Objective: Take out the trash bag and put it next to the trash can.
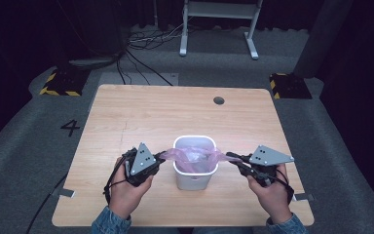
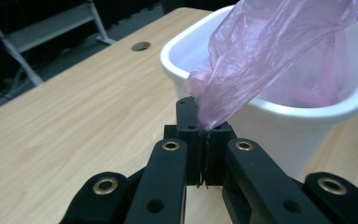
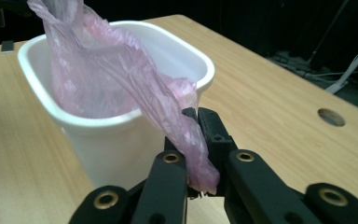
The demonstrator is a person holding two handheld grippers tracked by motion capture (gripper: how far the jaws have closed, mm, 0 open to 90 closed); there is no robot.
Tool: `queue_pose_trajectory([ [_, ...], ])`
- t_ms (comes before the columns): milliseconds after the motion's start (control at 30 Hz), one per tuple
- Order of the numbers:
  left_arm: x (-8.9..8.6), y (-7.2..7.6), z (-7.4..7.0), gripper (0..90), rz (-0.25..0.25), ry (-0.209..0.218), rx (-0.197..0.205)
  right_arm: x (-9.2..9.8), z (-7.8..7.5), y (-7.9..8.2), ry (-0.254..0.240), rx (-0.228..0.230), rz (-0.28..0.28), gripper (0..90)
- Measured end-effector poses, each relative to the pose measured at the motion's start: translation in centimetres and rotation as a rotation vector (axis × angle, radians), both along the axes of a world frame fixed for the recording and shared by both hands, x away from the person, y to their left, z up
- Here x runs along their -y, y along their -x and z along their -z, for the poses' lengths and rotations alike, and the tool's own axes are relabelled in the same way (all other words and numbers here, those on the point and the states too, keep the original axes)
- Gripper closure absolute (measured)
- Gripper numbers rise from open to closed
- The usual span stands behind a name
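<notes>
— Pink thin plastic bag [image 1: 193, 155]: where does it sit?
— Inside the white plastic bin [image 1: 195, 179] near the middle of the pale wooden desk [image 1: 126, 117], with two opposite edges drawn out over the rim.
— What holds them?
— The left gripper [image 1: 159, 157] pinches the left edge between its black fingers [image 2: 189, 135], pressed tight on the film. The right gripper [image 1: 230, 157] does the same on the right edge, film bunched between its fingers [image 3: 214, 133].

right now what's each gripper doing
left gripper: shut on the thin pink plastic bag
right gripper: shut on the same bag's other edge
</notes>
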State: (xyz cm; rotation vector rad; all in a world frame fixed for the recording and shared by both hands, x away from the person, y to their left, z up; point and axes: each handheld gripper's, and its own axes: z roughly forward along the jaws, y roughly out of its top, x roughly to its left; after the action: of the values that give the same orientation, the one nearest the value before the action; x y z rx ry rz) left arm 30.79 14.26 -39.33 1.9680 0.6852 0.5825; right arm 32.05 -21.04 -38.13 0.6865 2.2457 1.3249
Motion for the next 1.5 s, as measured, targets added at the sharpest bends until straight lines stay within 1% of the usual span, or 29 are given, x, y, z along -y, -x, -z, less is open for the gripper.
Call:
queue_pose_trajectory([
  [33, 0.0, 0.0, 0.0, 87.6, 0.007, 0.001, -0.005, 0.0, 0.0, 0.0, 0.001, -0.004, -0.003, 85.0],
  [67, -0.1, 0.1, -0.1, 85.0, 0.01, 0.008, -0.011, 0.0, 0.0, 0.1, -0.001, -0.009, 0.002, 77.2],
  [100, -0.1, 0.2, -0.1, 79.5, 0.007, 0.018, -0.006, 0.1, 0.0, 0.2, -0.011, -0.017, 0.012, 64.0],
  [133, -0.2, 0.3, -0.2, 77.4, -0.003, 0.022, -0.003, 0.2, -0.1, 0.2, -0.028, -0.034, 0.025, 53.7],
  [167, -0.3, 0.5, -0.3, 72.5, -0.013, 0.025, -0.002, 0.5, -0.1, 0.2, -0.057, -0.054, 0.047, 45.3],
  [233, -0.5, 0.6, -0.3, 60.3, -0.026, 0.029, 0.02, 1.0, -0.1, 0.3, -0.076, -0.063, 0.077, 35.7],
  [267, -0.6, 0.7, -0.3, 56.6, -0.029, 0.025, 0.019, 1.3, -0.1, 0.4, -0.082, -0.068, 0.093, 33.5],
  [333, -0.7, 0.8, -0.2, 54.5, -0.03, 0.029, 0.014, 2.0, 0.0, 0.7, -0.097, -0.068, 0.115, 30.9],
  [400, -0.8, 1.0, -0.2, 54.2, -0.034, 0.024, 0.017, 2.6, 0.1, 0.9, -0.105, -0.057, 0.127, 31.0],
  [500, -1.0, 1.2, -0.2, 54.1, -0.041, 0.038, 0.016, 3.3, 0.7, 0.8, -0.1, -0.077, 0.15, 32.3],
  [567, -1.2, 1.3, -0.1, 54.2, -0.047, 0.047, 0.003, 3.6, 1.1, 0.6, -0.096, -0.088, 0.164, 32.9],
  [667, -1.5, 1.1, 0.1, 54.9, -0.056, 0.055, -0.018, 4.1, 2.2, 0.4, -0.105, -0.119, 0.229, 32.1],
  [733, -1.5, 1.1, 0.2, 54.8, -0.065, 0.06, -0.021, 4.4, 2.8, 0.3, -0.116, -0.118, 0.257, 31.6],
  [767, -1.5, 1.1, 0.2, 54.7, -0.064, 0.068, -0.025, 4.5, 3.2, 0.3, -0.115, -0.134, 0.261, 34.2],
  [833, -1.3, 0.9, 0.1, 56.7, -0.051, 0.079, -0.035, 4.0, 3.9, 0.1, -0.108, -0.183, 0.205, 44.5],
  [867, -1.1, 0.8, 0.0, 60.9, -0.043, 0.083, -0.037, 3.6, 4.1, 0.0, -0.1, -0.201, 0.172, 51.4],
  [900, -0.9, 0.8, -0.2, 67.4, -0.037, 0.094, -0.033, 3.0, 4.2, 0.0, -0.088, -0.21, 0.146, 58.2],
  [933, -0.7, 0.8, -0.5, 72.9, -0.028, 0.119, -0.023, 2.5, 4.2, -0.1, -0.078, -0.207, 0.124, 61.8],
  [967, -0.7, 0.8, -0.5, 80.2, -0.028, 0.119, -0.023, 1.8, 3.9, -0.2, -0.073, -0.197, 0.098, 67.5],
  [1000, -0.4, 0.8, -1.0, 83.4, -0.02, 0.142, -0.017, 1.5, 3.7, -0.3, -0.078, -0.189, 0.091, 68.7],
  [1033, -0.4, 0.8, -1.0, 84.9, -0.02, 0.142, -0.017, 1.5, 3.7, -0.3, -0.078, -0.189, 0.091, 68.7],
  [1067, 0.2, 0.8, -1.8, 86.0, -0.001, 0.159, 0.002, 0.7, 2.6, -0.5, -0.104, -0.151, 0.081, 69.5],
  [1133, 0.7, 0.6, -2.2, 86.0, 0.018, 0.151, 0.008, 0.0, 1.2, -0.8, -0.132, -0.118, 0.059, 66.4],
  [1200, 1.3, 0.5, -2.4, 86.0, 0.038, 0.145, 0.007, -0.6, 0.4, -1.0, -0.144, -0.105, 0.047, 61.5],
  [1233, 1.7, 0.3, -2.5, 86.0, 0.049, 0.137, 0.002, -1.1, -0.1, -1.1, -0.153, -0.093, 0.039, 56.8],
  [1300, 2.2, 0.1, -2.4, 86.0, 0.059, 0.144, -0.007, -2.3, -1.0, -1.4, -0.155, -0.069, 0.029, 48.0],
  [1333, 2.5, 0.0, -2.2, 86.0, 0.064, 0.148, -0.011, -2.9, -1.3, -1.5, -0.151, -0.064, 0.016, 45.6],
  [1400, 2.9, -0.1, -2.0, 86.2, 0.076, 0.158, -0.018, -4.2, -1.5, -1.6, -0.15, -0.071, -0.027, 40.0],
  [1500, 3.4, -0.2, -1.8, 86.4, 0.089, 0.16, -0.029, -5.9, -1.5, -1.9, -0.147, -0.106, -0.086, 31.4],
])
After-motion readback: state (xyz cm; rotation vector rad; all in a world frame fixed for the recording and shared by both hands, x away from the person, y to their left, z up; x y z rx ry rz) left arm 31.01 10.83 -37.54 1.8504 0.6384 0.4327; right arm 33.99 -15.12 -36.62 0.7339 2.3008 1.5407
